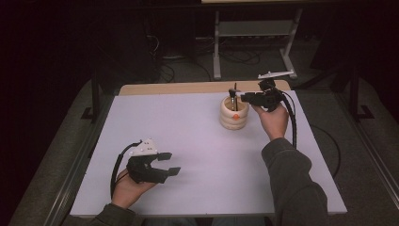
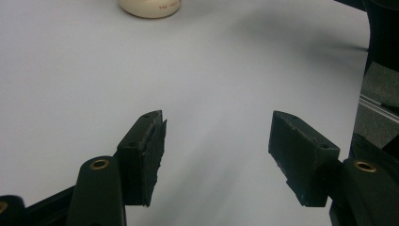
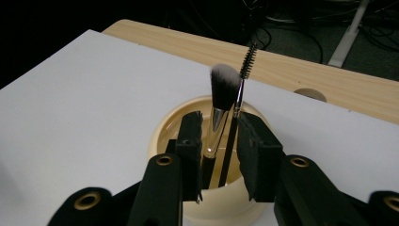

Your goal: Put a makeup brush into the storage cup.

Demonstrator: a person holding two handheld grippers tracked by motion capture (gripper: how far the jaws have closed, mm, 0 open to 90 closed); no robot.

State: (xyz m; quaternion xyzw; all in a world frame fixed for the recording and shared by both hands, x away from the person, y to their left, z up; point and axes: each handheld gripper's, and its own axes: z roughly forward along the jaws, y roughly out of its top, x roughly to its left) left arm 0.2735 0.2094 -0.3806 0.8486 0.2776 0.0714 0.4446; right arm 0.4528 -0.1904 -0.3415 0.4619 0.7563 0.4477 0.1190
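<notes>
Nearest the camera in the high view, the person's left hand (image 1: 126,187) rests at the near left of the white desk (image 1: 197,155), cradling the left tool (image 1: 168,163), whose jaws stand wide apart with nothing between them and only bare desk under them; the left gripper view shows the same spread jaws (image 2: 214,141) and, far off at the top edge, the base of the cream cup (image 2: 150,7). A grey three-cornered plate (image 1: 143,149) sits on top of this tool and a black cable (image 1: 115,169) loops from it toward the wrist. Toward the far right of the desk, the right hand (image 1: 273,120), reaching out of a dark grey sleeve (image 1: 294,183), holds the right tool (image 1: 237,96) just above the ridged cream cup (image 1: 234,113), which stands upright well apart from the left tool. In the right gripper view the jaws (image 3: 220,141) are drawn nearly together around two handles standing in the cup (image 3: 174,127): a fluffy white-tipped makeup brush (image 3: 223,87) and a thin spiral lash wand (image 3: 248,56), both tilted slightly; whether the pads actually press them I cannot tell. Beyond the white surface a strip of wood (image 1: 188,88) shows along the far edge.
</notes>
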